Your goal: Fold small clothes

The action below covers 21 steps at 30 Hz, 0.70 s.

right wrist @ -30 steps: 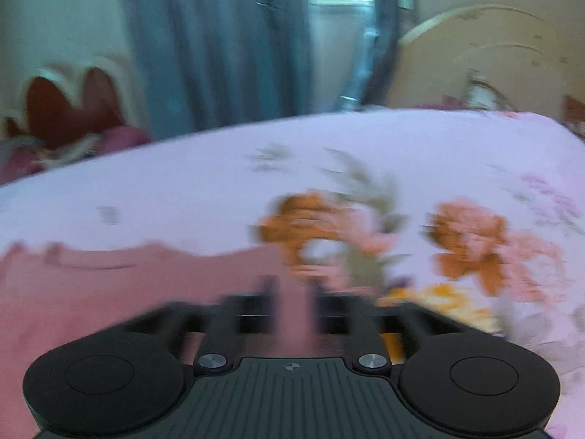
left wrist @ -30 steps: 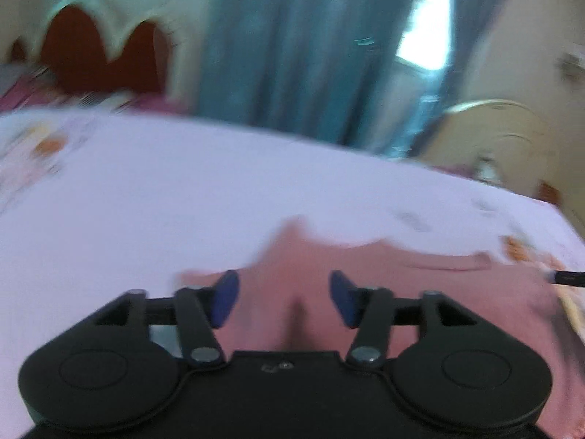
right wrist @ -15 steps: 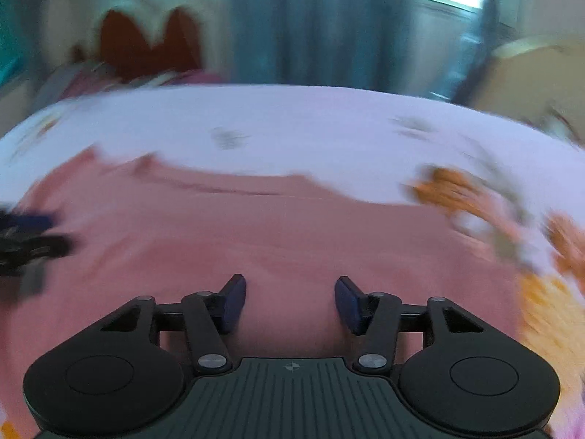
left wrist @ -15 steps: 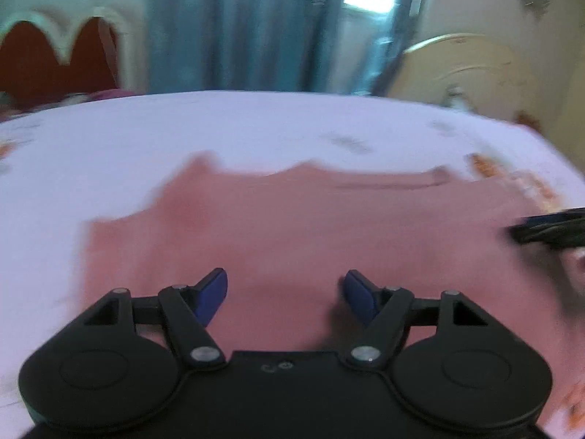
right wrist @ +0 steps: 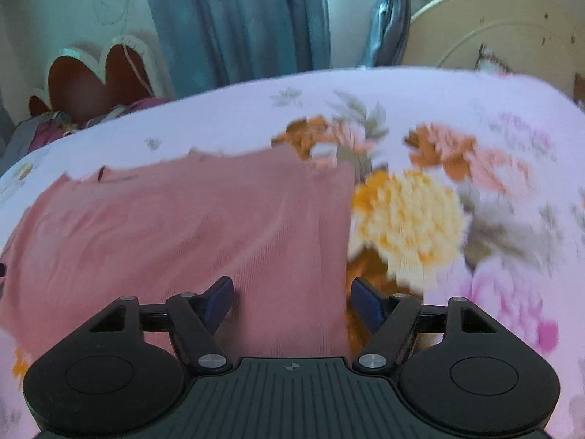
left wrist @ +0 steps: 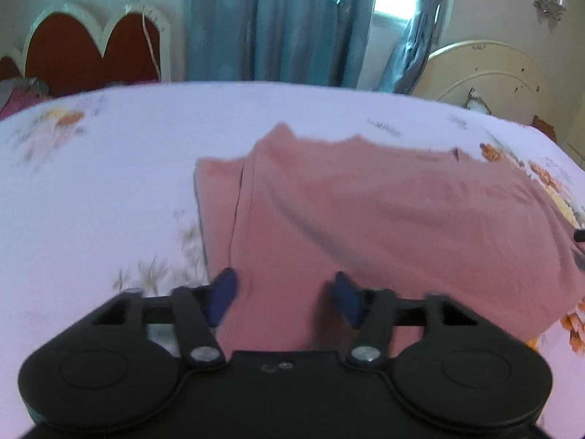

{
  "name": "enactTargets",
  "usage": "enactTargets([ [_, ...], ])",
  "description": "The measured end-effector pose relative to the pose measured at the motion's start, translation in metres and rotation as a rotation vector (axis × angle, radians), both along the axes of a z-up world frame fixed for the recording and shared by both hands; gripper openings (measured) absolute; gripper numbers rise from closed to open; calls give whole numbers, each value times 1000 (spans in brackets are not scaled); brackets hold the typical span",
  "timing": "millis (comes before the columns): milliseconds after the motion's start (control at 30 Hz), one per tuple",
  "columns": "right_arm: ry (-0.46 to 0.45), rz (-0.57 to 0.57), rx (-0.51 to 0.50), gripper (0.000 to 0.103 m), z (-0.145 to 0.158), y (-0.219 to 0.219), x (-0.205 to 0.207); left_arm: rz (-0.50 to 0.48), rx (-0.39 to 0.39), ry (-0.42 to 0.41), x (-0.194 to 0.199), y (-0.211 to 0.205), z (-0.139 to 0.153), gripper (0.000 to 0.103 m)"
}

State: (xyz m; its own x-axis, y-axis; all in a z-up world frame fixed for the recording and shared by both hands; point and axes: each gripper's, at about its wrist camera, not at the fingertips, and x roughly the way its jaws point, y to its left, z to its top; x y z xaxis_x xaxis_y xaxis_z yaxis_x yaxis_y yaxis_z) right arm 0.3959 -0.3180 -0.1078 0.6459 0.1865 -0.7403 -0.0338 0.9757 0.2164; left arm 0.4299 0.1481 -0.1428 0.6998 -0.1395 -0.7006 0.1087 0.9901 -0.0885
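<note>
A pink garment (left wrist: 384, 219) lies spread flat on the floral bedsheet (left wrist: 109, 183). A sleeve is folded in along its left side. In the left wrist view my left gripper (left wrist: 285, 292) hovers over the garment's near left corner. Its jaws are closing, the blue pads still apart, with cloth lying between them. In the right wrist view the same garment (right wrist: 182, 226) ends in a straight right edge. My right gripper (right wrist: 292, 300) straddles that edge near the front. One pad is over the cloth, the other over the sheet, and neither pinches.
The sheet's orange, yellow and pink flowers (right wrist: 409, 212) lie to the right of the garment. Beyond the bed are a red headboard with a white rim (left wrist: 91, 51), blue curtains (left wrist: 292, 22), a bright window and a cream headboard (left wrist: 486, 73).
Half a second ago both grippers were over the middle of the garment. The left has moved to its left corner and narrowed its jaws. The right has moved to its right edge.
</note>
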Motion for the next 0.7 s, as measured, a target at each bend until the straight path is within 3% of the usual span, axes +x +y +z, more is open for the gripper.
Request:
enactTargets([
  [33,17,10,-4,52,-2,1,-3,4,-12,-1,-3,3,1,49],
  [200,34,12,34,50,-3,-7,-28,-55,-46,33,-13,14,0,50],
  [300,36,36,44,26,-2,-13,-39,-72,-39,36,-19,18,1,46],
  [433,49,87,76,25,-2,-13,-43,-108,-53,38,-20,20,-2,44],
  [467,57,98,63,19,-4,-11,-41,-119,-80,43,-19,22,-2,12],
  [500,61,112,39,5,-5,-8,-39,-124,-134,63,-16,27,-4,5],
  [633,38,117,63,5,4,-17,-43,-133,-319,13,-27,58,3,5],
  [700,5,116,87,4,14,-27,-51,-118,-372,-1,-34,73,3,5],
])
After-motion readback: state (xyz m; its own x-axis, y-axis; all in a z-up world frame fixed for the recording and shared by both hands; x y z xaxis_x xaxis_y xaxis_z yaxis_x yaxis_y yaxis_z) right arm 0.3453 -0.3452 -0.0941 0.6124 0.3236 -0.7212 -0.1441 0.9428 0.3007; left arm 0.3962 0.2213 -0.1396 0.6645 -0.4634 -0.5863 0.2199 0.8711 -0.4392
